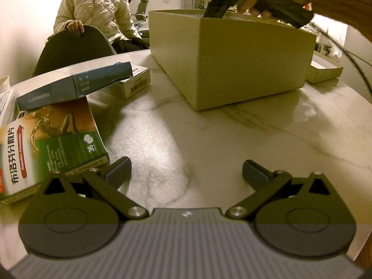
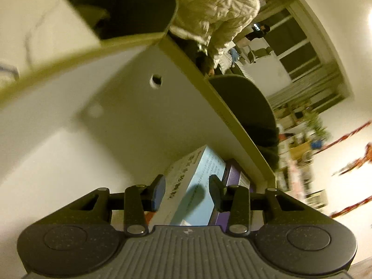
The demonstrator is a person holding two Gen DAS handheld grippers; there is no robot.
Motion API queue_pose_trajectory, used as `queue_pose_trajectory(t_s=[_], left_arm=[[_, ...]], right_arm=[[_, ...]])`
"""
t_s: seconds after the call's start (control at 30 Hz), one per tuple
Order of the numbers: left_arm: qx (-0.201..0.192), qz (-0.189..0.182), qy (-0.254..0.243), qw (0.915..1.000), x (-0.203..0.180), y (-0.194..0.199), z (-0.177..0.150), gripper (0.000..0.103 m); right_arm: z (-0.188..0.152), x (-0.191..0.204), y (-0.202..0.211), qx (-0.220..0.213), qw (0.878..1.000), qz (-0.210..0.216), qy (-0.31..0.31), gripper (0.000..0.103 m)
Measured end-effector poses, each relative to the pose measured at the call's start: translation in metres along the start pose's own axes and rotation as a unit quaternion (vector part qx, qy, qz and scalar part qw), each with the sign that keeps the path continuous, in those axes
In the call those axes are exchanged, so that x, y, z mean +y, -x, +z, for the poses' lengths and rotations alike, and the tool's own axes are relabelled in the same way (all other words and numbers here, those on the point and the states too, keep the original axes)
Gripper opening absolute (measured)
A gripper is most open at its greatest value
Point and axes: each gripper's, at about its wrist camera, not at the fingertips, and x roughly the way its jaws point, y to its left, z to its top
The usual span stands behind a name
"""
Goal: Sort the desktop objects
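The left gripper (image 1: 186, 171) hovers spread wide and empty over the marble table (image 1: 232, 134); medicine boxes (image 1: 53, 139) are heaped near its left finger; the open cardboard box (image 1: 232, 58) stands far right; the right gripper (image 2: 187, 191) reaches inside it, fingers part-open astride a light-blue carton (image 2: 197, 186), contact unclear; a seated person (image 1: 93, 7) is beyond

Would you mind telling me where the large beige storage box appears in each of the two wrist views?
Left wrist: the storage box stands upper centre-right on the marble table.
Right wrist: seen from above, its inner wall fills the left and centre.
Shared landmark: the seated person in the quilted jacket.
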Motion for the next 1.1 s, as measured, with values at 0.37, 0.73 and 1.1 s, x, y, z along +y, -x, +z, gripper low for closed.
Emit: queue_pose_trajectory(t_s=[0.37, 0.73, 1.1], left_arm=[[-0.008, 0.029, 0.019, 0.9994, -0.007, 0.006, -0.005, 0.103], [-0.009, 0.03, 0.022, 0.9993, -0.007, 0.006, -0.005, 0.103], [-0.008, 0.03, 0.022, 0.9993, -0.006, 0.006, -0.005, 0.103]], right_arm=[[-0.023, -0.019, 0.025, -0.029, 0.998, 0.051, -0.013, 0.057], [-0.049, -0.024, 0.035, -0.039, 0.996, 0.072, 0.025, 0.046], [-0.072, -0.025, 0.045, -0.048, 0.994, 0.083, 0.048, 0.041]])
